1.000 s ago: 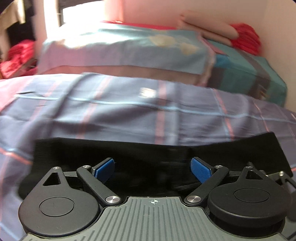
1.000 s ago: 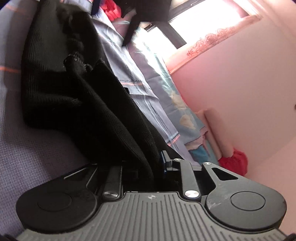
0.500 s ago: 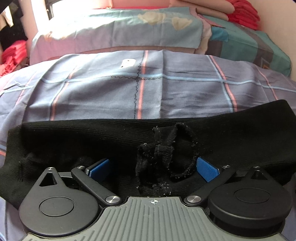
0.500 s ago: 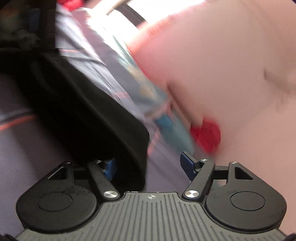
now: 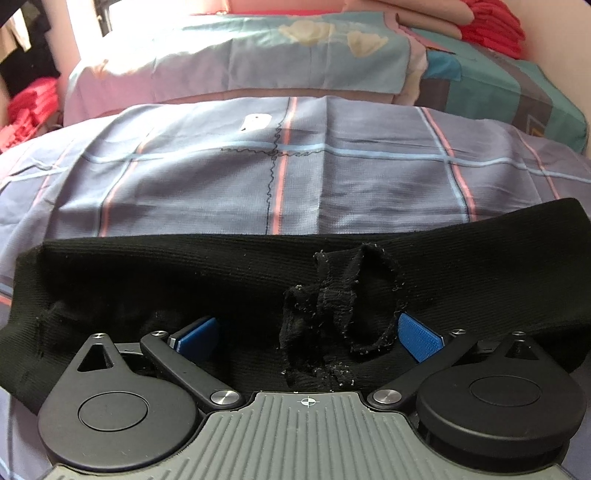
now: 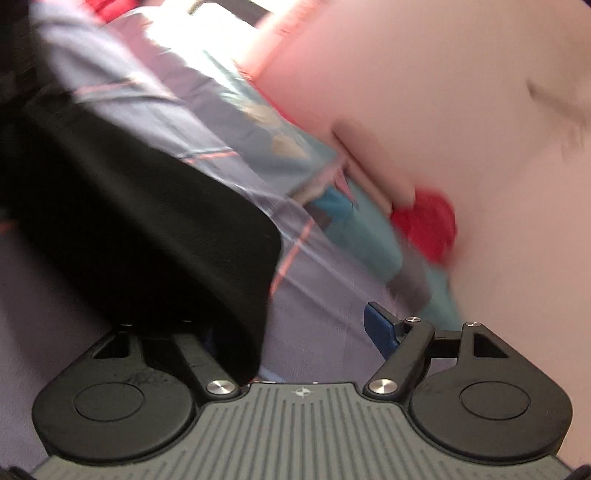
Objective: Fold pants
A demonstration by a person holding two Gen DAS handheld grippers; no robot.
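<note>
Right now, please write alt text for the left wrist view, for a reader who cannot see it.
Black pants lie folded in a long band across a checked sheet, with a frayed bunch of fabric at the middle. The left gripper is open above them, blue pads on either side of that bunch. Behind lie a pale blue quilt and red cloth.

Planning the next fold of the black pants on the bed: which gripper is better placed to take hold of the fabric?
Left. The left gripper is open, squarely over the black pants, with bunched fabric between its pads. The right gripper is opening at the pants' end, its view blurred, fabric only at one side.
</note>
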